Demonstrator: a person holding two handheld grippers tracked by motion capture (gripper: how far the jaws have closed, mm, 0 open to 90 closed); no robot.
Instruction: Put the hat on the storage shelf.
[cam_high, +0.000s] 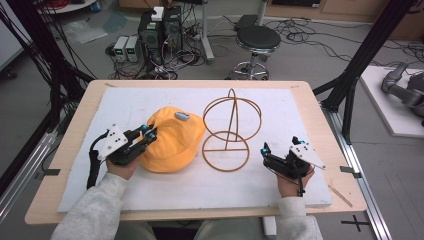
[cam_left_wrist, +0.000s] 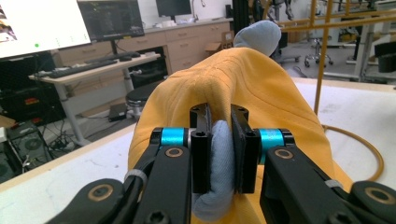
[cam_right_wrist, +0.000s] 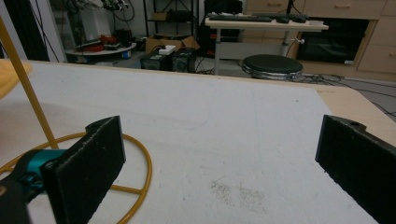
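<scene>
Yellow hat (cam_high: 170, 140): soft, light | left tongs (cam_left_wrist: 219, 140) pinch brim | right tongs (cam_right_wrist: 219, 168) wide, empty | wire stand (cam_high: 227, 132) beside

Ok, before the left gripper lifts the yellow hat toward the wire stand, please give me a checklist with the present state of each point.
1. Left gripper shut on the yellow hat brim: ok.
2. Grip deep enough to hold during lift: cannot tell.
3. Wire stand upright on the white board: ok.
4. Right gripper open, apart from the stand: ok.
5. Stand steadied against tipping: not ok, nothing holds it.
</scene>
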